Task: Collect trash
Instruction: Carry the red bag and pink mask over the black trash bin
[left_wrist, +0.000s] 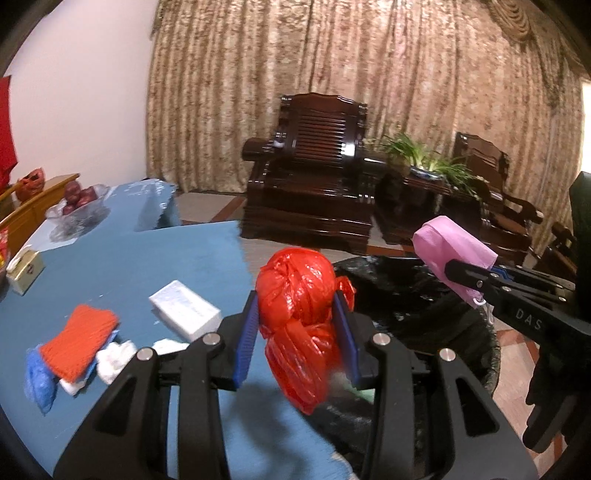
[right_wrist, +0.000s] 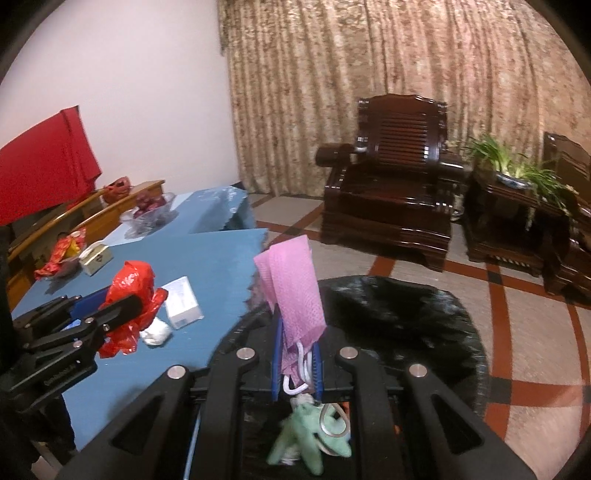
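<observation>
Two grippers: each carries one piece of trash near the black-lined bin (right_wrist: 399, 317), which stands against the edge of the blue table (left_wrist: 129, 266)
Left gripper (left_wrist: 297, 325): its blue pads clamp a crumpled red plastic bag (left_wrist: 301, 317) from both sides; the bag bulges above the pads and hangs below them; in the right wrist view this gripper sits over the table, just short of the bin
Right gripper (right_wrist: 297, 365): jaws pressed close together on a pink face mask (right_wrist: 291, 288); the mask stands up out of the pads, its white ear loops dangling beneath; it hangs over the bin's near rim
Bin: its black liner is folded over the rim; a pale green crumpled item (right_wrist: 306, 443) lies inside, below the right gripper; what it is I cannot tell
Trash left on the table, away from the bin: an orange knitted cloth (left_wrist: 79, 336) lying over a light blue item (left_wrist: 38, 373); white crumpled tissues (left_wrist: 114, 358) touching the cloth's bin-side edge; a white box (left_wrist: 184, 314) between the tissues and the bin
Farther along the table from the bin: a small cream tissue box (left_wrist: 24, 271); a glass bowl of red fruit (left_wrist: 79, 208)
Beyond the bin: a dark wooden armchair (left_wrist: 314, 184) in front of a patterned beige curtain (left_wrist: 332, 74); a potted green plant (left_wrist: 428, 158) on a dark side table beside the chair
</observation>
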